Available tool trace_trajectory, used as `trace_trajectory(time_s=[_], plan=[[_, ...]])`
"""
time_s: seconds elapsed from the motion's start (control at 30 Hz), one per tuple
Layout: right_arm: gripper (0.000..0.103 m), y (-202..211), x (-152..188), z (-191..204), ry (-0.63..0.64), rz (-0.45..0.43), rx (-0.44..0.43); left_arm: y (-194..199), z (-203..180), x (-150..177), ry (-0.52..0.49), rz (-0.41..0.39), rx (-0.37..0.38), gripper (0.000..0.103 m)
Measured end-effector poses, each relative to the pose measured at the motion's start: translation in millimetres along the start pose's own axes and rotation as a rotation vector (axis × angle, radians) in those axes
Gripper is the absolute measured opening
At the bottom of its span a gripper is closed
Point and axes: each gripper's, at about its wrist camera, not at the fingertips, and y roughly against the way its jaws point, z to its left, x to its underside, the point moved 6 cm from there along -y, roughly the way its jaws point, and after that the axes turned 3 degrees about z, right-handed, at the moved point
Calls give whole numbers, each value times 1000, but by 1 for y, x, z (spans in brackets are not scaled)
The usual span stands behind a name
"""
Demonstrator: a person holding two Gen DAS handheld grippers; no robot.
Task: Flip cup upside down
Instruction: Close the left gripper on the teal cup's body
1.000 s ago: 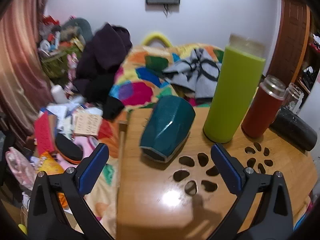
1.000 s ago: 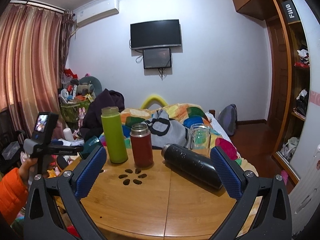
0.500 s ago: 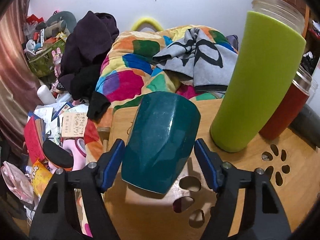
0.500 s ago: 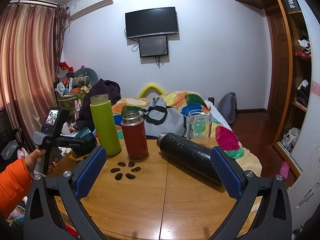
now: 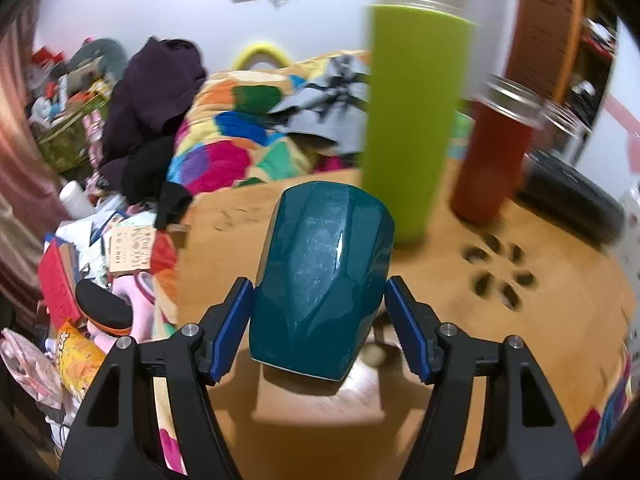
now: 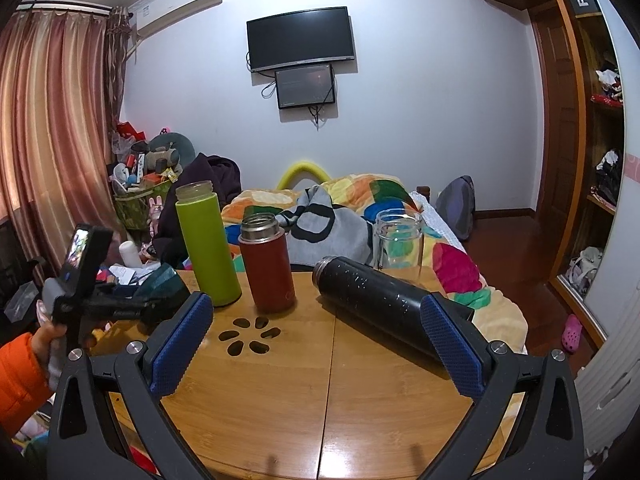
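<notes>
Evidently, the teal cup (image 5: 320, 276) was held between the left gripper (image 5: 320, 328) pads; beside it the green bottle (image 5: 412, 120) risked being toppled during rotation; the right gripper (image 6: 316, 350) was held wide, nothing gripped

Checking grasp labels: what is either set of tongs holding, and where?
Left tongs grip the teal cup across its sides near the rim end. Right tongs hold nothing.
</notes>
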Motion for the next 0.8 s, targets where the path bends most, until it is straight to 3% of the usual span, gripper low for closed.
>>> trace_trajectory(time_s=[0.33, 0.6, 0.8], plan=[[103, -9, 16, 4, 31, 42, 4, 35, -100, 36, -157, -14, 125, 67], [103, -16, 29, 0, 40, 79, -9, 49, -156, 48, -236, -26, 113, 67], [103, -23, 39, -3, 23, 107, -27, 51, -166, 48, -232, -45, 104, 68]])
